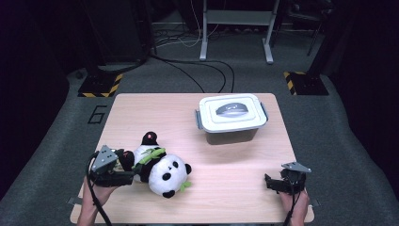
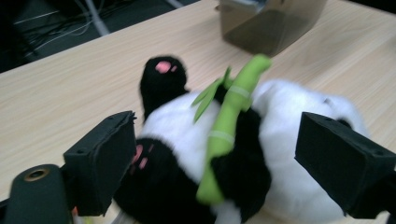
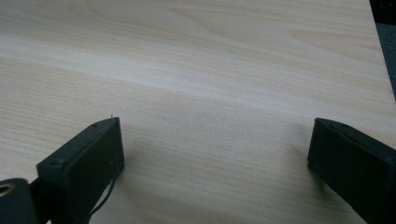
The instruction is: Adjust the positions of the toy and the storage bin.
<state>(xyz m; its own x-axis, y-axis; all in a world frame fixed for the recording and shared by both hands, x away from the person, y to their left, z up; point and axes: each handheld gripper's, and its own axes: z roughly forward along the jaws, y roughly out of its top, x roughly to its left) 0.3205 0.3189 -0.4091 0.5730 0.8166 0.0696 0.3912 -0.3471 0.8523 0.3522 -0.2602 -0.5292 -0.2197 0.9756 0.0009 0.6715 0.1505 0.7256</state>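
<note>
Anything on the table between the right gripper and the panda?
No. In the high view, bare table runs from the right gripper to the plush panda.

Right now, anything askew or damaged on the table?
Only the panda plush: it lies tipped over on its back between the open left gripper jaws. The lidded box sits square and shut. No spill or damage shows.

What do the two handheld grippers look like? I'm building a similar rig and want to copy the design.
Each is a compact black body held in a bare hand, no sleeve showing. The left gripper and the right gripper both carry a grey three-cornered plate on top and trail a black cable toward the person. The jaws are two black, blocky rectangular pads with small screw holes; a brass-coloured ring sits on a rounded black part at lower left.
</note>
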